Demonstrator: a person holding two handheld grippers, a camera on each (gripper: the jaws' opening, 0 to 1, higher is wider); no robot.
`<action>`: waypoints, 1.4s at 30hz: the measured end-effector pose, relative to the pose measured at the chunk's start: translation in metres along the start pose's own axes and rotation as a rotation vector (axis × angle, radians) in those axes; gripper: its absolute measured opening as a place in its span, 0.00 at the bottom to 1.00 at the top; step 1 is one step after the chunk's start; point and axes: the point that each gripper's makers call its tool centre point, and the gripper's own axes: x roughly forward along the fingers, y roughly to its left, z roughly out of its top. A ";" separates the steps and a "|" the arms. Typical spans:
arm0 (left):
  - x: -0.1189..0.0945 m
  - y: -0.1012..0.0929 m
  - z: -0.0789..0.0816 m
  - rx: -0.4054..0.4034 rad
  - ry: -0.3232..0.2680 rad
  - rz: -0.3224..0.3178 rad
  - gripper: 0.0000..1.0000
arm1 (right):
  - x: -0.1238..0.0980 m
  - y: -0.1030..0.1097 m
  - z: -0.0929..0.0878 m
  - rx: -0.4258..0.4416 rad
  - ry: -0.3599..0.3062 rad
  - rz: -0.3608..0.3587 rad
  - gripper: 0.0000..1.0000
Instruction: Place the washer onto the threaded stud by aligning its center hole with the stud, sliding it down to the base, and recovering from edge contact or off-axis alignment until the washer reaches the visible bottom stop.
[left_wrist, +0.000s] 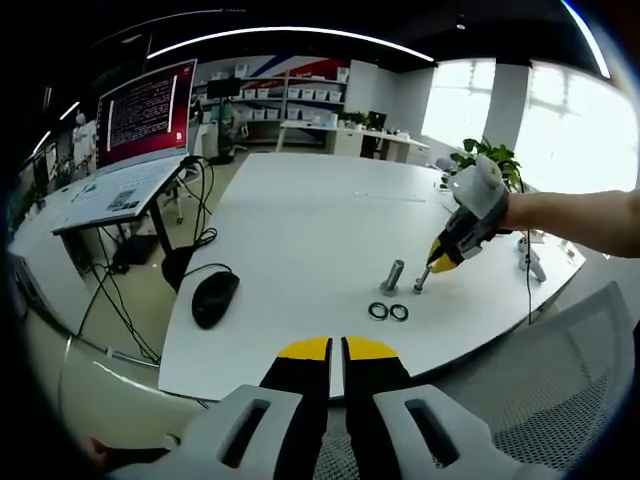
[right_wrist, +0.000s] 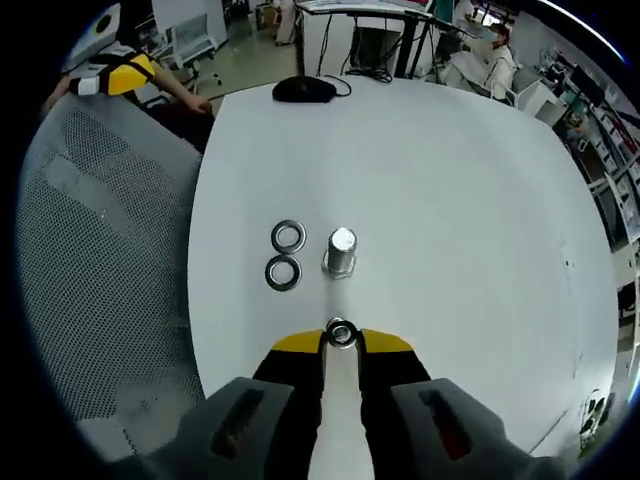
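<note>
Clutter is slight on the white table (right_wrist: 450, 180): a black mouse (right_wrist: 305, 89) with its cable lies near the far edge, a mesh chair (right_wrist: 90, 250) stands off the near side, and two spare washers (right_wrist: 285, 255) lie flat, touching or nearly so, just beside an upright metal cylinder (right_wrist: 340, 251), with bare tabletop open all round them. The right gripper (right_wrist: 341, 340) is clenched on a washer (right_wrist: 341, 333) at its tips; from the left gripper view that washer seems to sit at the top of a thin upright threaded stud (left_wrist: 421, 279) close to the cylinder, though it is too small to be sure. The left gripper (left_wrist: 336, 348) hangs back at the table's near edge, well apart from the parts, jaws nearly together and grasping nothing.
</note>
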 end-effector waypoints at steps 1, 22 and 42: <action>0.000 0.000 0.000 0.000 -0.001 0.000 0.01 | 0.001 0.000 0.000 -0.002 0.003 0.001 0.14; 0.000 0.000 0.001 0.002 -0.001 -0.002 0.01 | 0.025 0.003 -0.009 -0.011 0.054 0.005 0.14; 0.002 0.000 -0.001 0.014 0.018 -0.006 0.01 | 0.045 0.006 -0.017 0.016 0.064 0.024 0.22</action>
